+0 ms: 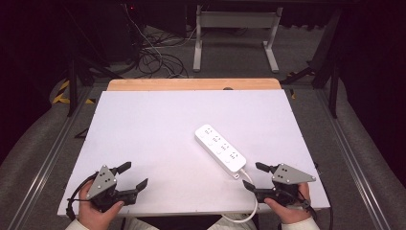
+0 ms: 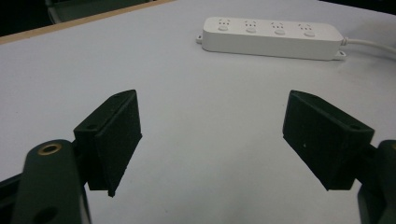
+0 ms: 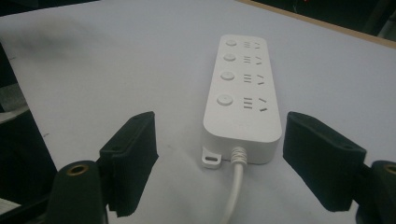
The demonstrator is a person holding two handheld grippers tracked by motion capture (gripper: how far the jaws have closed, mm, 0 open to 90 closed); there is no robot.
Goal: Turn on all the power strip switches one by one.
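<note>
White and made of smooth plastic, the long four-outlet power strip [image 1: 220, 151] lies flat on the pale tabletop [image 1: 158, 134], a little toward the right edge and nearer the front edge than the back one. In the high view it runs on a slant, its free end pointing toward the back left and its cable end toward the front right corner. Four round buttons sit in a row along one side of its top face, each beside a set of socket slots, and a small mounting tab juts from the cable end. A white round cable [image 1: 249, 203] leaves that end, curves toward the front edge of the tabletop and drops over it.

The right gripper [image 1: 253, 177] sits just short of the strip's cable end, close to the front right corner, held in a hand [image 1: 287, 206] that comes up from the front edge. Its black jaws stand wide apart with nothing pressed between them; in the right gripper view the cable end of the strip and the cable show in the gap ahead of the pads [image 3: 133, 158], untouched.

The left gripper [image 1: 132, 176] is well apart from the strip, near the front left corner, held in the other hand [image 1: 98, 211]. Its jaws are likewise spread wide and empty; the left gripper view looks across bare tabletop to the strip lying sideways farther off.

A strip of light wood [image 1: 191, 84] borders the back edge of the tabletop.
</note>
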